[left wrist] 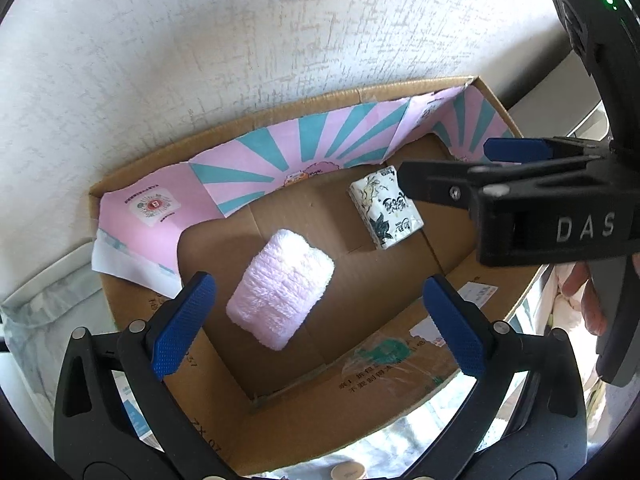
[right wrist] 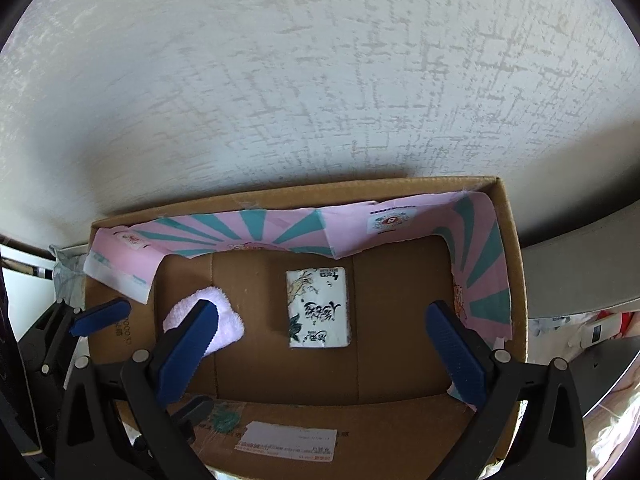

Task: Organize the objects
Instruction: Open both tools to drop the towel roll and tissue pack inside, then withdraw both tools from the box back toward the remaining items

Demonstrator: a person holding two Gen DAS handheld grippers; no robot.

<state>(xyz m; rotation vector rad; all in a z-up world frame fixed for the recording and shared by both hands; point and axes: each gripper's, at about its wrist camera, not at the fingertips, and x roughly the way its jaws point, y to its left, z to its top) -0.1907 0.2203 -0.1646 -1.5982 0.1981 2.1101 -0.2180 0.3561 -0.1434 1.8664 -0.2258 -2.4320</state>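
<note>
An open cardboard box stands against a textured wall, lined with pink and teal paper. A folded pink towel lies on its floor at the left. A white tissue pack with black print lies further right. My left gripper is open and empty above the towel. My right gripper is open and empty above the tissue pack; it also shows in the left wrist view, at the box's right side.
The pink and teal paper liner stands along the back and side walls of the box. A white ledge runs behind the box at the left. A grey surface lies to the right of the box.
</note>
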